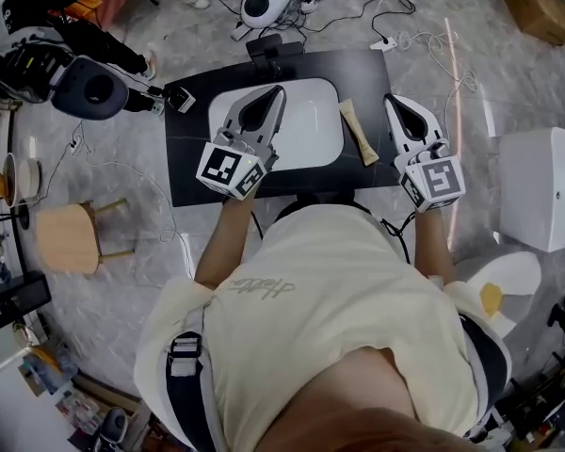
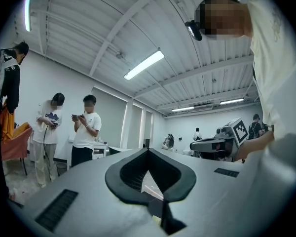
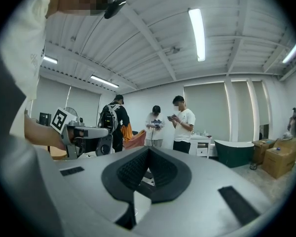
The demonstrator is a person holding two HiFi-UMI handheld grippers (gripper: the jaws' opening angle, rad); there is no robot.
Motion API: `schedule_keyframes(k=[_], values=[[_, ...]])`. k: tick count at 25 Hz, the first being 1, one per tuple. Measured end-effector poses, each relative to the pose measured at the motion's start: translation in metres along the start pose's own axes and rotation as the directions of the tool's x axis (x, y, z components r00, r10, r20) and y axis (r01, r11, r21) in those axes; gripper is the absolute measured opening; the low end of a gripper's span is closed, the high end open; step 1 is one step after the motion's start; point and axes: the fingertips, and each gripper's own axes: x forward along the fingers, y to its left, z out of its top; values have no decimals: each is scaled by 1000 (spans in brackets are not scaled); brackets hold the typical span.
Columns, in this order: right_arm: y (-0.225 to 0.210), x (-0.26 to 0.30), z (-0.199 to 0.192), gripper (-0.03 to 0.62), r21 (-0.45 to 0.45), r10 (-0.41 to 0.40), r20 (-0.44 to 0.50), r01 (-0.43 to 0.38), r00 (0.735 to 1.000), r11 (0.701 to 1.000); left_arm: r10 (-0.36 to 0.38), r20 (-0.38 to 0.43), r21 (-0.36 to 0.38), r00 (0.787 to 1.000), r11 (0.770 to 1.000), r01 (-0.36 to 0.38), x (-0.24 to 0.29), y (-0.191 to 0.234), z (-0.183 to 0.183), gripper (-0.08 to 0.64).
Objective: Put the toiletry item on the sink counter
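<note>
Two clenched, empty tongs, the left gripper and the right gripper, hover above the dark sink counter, where the beige toiletry tube lies flat just right of the white basin.

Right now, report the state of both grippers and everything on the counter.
Left gripper: shut, empty, over the basin.
Right gripper: shut, empty, right of the tube.
Tube: lying flat on the counter beside the basin, not held.
Basin: nothing seen in it.
</note>
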Motion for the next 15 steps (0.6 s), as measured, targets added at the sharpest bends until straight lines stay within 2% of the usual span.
schedule_keyframes(k=[15], values=[[5, -6, -15, -6, 23, 18, -20, -17, 1000, 1000, 0, -10, -40, 1000, 999, -1, -5, -2, -18, 3]])
